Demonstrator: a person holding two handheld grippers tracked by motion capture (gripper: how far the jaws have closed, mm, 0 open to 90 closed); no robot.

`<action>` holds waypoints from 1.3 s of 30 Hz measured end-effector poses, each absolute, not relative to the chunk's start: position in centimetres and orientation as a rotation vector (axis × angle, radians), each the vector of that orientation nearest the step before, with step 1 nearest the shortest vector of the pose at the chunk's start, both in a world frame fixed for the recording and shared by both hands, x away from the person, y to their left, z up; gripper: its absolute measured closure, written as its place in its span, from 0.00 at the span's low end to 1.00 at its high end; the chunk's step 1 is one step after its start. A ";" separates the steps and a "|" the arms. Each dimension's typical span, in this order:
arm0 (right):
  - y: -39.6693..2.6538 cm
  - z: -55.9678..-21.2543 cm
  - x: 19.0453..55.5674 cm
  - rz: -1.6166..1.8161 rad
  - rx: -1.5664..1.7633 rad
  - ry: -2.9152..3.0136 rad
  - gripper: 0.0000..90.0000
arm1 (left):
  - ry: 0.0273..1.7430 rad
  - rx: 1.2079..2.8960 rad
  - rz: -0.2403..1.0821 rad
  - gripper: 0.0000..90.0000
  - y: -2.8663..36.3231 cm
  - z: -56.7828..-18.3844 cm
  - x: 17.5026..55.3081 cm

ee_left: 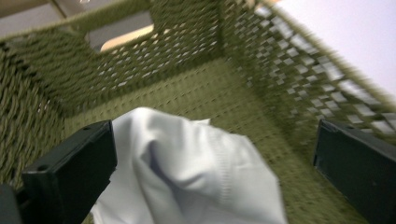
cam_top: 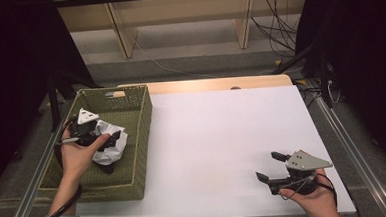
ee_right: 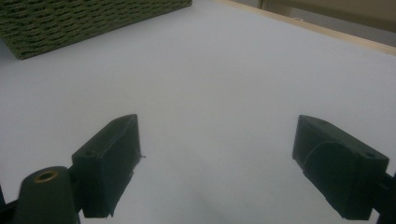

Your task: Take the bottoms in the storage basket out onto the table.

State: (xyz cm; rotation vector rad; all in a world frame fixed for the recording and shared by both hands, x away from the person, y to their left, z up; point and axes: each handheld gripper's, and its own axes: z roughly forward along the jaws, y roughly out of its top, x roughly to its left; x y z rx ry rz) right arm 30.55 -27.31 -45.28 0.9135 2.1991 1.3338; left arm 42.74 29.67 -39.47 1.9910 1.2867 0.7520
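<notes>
A green woven basket [cam_top: 146, 108] stands at the left of the white table [cam_top: 217, 137]. A crumpled white cloth [cam_top: 108, 154] lies in it. My left gripper [cam_top: 111, 138] hangs inside the basket, right over the cloth. In the left gripper view its jaws stand wide apart, and the cloth [ee_left: 187, 177] bulges up between them against the basket wall [ee_left: 187, 42]; the left gripper [ee_left: 215, 135] is open. My right gripper [cam_top: 267, 165] rests low over the table's near right corner. It is open, with only bare tabletop [ee_right: 224, 60] between the jaws of the right gripper [ee_right: 219, 128].
A strip of wooden tabletop [cam_top: 205, 84] runs along the far edge. Metal rails [cam_top: 348, 140] flank both sides. Cables [cam_top: 277, 29] and shelf legs [cam_top: 122, 37] lie on the floor beyond. The basket's corner [ee_right: 70, 18] appears far off in the right gripper view.
</notes>
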 end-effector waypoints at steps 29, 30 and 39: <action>-27.3 -45.3 30.6 1.331 0.916 2.205 0.18 | 1.561 1.991 0.619 0.28 31.0 -44.4 46.2; -27.3 -45.3 30.6 1.328 0.916 2.206 0.18 | 1.558 1.997 0.622 0.34 31.0 -44.5 46.1; -27.3 -45.3 30.6 1.327 0.920 2.205 0.18 | 1.558 1.985 0.640 0.72 31.2 -44.4 45.6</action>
